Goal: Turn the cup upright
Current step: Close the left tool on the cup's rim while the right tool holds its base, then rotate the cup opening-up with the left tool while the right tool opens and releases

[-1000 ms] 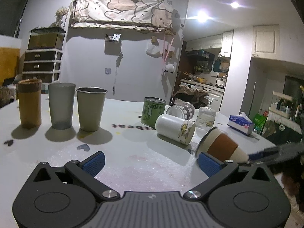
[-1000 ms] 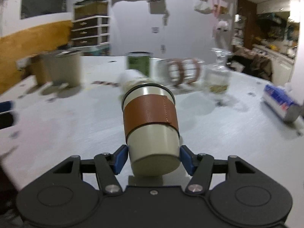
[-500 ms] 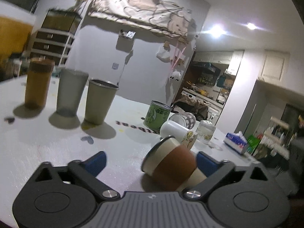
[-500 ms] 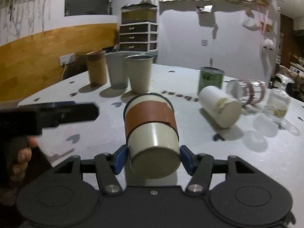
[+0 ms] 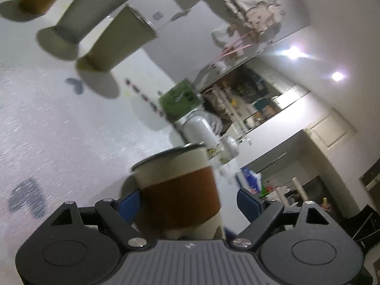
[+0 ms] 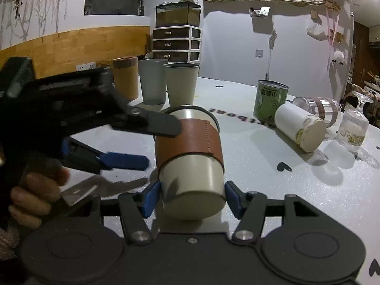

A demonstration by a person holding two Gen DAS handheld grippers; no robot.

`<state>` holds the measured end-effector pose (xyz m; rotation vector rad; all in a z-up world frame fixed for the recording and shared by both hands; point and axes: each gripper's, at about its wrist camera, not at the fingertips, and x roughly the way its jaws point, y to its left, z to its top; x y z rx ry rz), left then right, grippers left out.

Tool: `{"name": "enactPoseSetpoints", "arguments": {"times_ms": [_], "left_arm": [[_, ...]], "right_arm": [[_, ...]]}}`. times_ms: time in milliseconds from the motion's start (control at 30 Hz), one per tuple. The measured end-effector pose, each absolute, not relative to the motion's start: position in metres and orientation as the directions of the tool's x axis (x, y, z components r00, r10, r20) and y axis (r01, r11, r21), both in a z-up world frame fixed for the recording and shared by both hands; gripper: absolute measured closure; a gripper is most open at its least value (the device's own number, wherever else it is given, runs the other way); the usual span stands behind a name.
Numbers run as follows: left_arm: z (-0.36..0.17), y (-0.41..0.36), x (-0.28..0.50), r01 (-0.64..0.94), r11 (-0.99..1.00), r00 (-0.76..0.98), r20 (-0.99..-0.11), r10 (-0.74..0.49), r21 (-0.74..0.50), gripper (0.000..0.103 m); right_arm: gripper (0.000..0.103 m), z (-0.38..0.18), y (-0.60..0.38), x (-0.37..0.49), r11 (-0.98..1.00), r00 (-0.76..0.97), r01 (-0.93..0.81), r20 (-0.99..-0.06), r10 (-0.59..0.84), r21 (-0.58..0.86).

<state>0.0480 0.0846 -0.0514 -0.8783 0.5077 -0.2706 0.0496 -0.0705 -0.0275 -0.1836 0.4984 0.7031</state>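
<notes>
A cream cup with a brown leather sleeve (image 6: 190, 152) lies on its side, held above the white table (image 6: 296, 190), its base toward the right wrist camera. My right gripper (image 6: 192, 198) is shut on the cup's base end. My left gripper (image 5: 190, 201) is open, rolled sideways, with its jaws around the sleeved part of the cup (image 5: 180, 190). In the right wrist view the left gripper (image 6: 152, 144) comes in from the left, one finger over the sleeve and one blue-padded finger below it. There is a gap between its right pad and the cup.
Three upright tumblers, brown (image 6: 125, 80), grey (image 6: 152, 80) and metal (image 6: 181, 83), stand at the back left. A green can (image 6: 270, 102), a fallen white cup (image 6: 300, 127), a fallen glass (image 6: 318, 109) and a small glass jar (image 6: 353, 128) are at the right.
My left gripper has rolled sideways and closed in around the sleeved cup. My right gripper keeps its hold on the cup's base and has barely moved.
</notes>
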Motion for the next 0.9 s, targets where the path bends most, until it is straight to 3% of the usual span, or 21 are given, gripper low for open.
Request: {"name": "enactPoseSetpoints", "arguments": {"times_ms": [133, 633, 900], "left_arm": [[-0.049, 0.08, 0.053, 0.029, 0.616, 0.855, -0.299, -0.423, -0.787, 0.004], [-0.043, 0.071, 0.082, -0.039, 0.728, 0.825, -0.434, -0.363, -0.685, 0.003], [-0.038, 0.078, 0.074, 0.02, 0.69, 0.848, -0.353, -0.395, -0.723, 0.007]], "right_arm": [[0.043, -0.028, -0.074, 0.048, 0.75, 0.646, -0.661, -0.49, 0.586, 0.026], [0.044, -0.031, -0.077, 0.033, 0.725, 0.633, -0.688, -0.468, 0.616, 0.025], [0.044, -0.03, -0.079, 0.032, 0.719, 0.632, -0.695, -0.463, 0.622, 0.018]]}}
